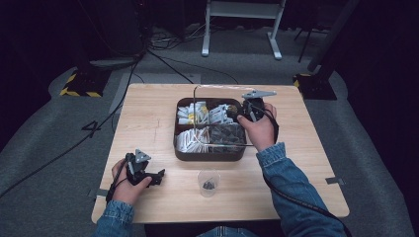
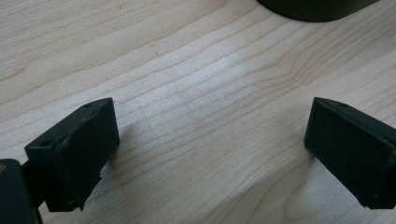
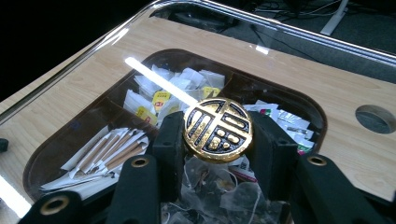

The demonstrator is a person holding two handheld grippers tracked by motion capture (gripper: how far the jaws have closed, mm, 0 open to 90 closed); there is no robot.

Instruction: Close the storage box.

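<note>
Blue denim sleeves (image 1: pixel 291 173) — each black hand-held gripper (image 1: pixel 157 177) carries a grey three-cornered plate and trailing cable.

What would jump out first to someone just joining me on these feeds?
The gold-and-black round knob, clamped in the right gripper, on a clear lid held over the dark compartment box of packets at the table's middle. Then the small clear cup in front of the box, and the left gripper open on bare wood.

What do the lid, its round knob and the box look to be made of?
Lid: clear glass or acrylic, glossy; the table grain shows through and a light streak reflects.
Knob: likely metal, shiny gold relief on black; right gripper clamps it.
Box: dark brown, matte; plastic or lacquered wood, unclear.
</note>
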